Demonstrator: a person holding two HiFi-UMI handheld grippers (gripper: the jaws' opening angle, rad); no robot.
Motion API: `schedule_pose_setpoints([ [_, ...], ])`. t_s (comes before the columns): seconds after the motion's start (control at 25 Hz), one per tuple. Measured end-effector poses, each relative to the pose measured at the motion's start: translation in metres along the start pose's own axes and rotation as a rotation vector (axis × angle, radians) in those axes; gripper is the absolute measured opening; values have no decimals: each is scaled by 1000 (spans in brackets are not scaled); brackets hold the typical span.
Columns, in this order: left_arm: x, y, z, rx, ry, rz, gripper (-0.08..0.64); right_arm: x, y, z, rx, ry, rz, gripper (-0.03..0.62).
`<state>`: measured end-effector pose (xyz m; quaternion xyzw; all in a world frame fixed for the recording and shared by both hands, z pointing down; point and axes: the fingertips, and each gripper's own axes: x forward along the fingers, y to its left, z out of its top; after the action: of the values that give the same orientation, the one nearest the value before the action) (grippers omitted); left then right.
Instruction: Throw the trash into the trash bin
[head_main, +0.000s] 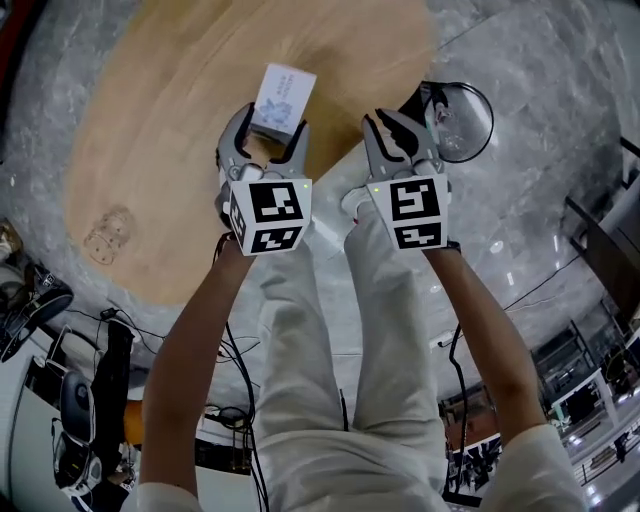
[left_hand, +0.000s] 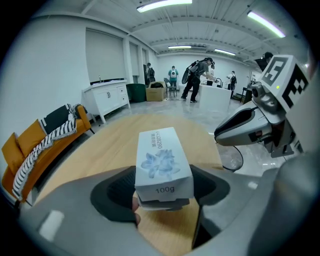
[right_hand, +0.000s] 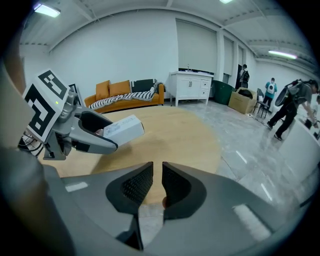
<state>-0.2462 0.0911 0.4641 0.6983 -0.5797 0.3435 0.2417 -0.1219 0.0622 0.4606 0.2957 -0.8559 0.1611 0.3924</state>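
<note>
A small white box (head_main: 283, 98) printed with a blue flower and "100g" is clamped between the jaws of my left gripper (head_main: 270, 126), over the near edge of a round wooden table (head_main: 180, 130). In the left gripper view the box (left_hand: 162, 165) stands upright between the pads of the left gripper (left_hand: 162, 189). Just to its right my right gripper (head_main: 392, 124) is shut and holds nothing; its pads nearly touch (right_hand: 157, 186). A round black-rimmed trash bin (head_main: 462, 125) stands on the grey floor beyond the right gripper, and its rim (left_hand: 232, 159) also shows low in the left gripper view.
The person's legs in pale trousers (head_main: 330, 330) are below the grippers. Cables and equipment (head_main: 80, 400) lie on the floor at the lower left. An orange sofa (right_hand: 127, 92) and a white cabinet (right_hand: 192, 85) line the wall. Several people (left_hand: 197, 80) stand far back.
</note>
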Motion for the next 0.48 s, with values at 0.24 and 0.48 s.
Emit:
schedule_pose_setpoints([
  [0.24,18,-41,23,43,-5,-51,337,-16,-44,-23,60,-2,-53,77],
  [0.48,37,-83,43,74,4,-123,337,-29,-85,-47,125,5,-100,52],
])
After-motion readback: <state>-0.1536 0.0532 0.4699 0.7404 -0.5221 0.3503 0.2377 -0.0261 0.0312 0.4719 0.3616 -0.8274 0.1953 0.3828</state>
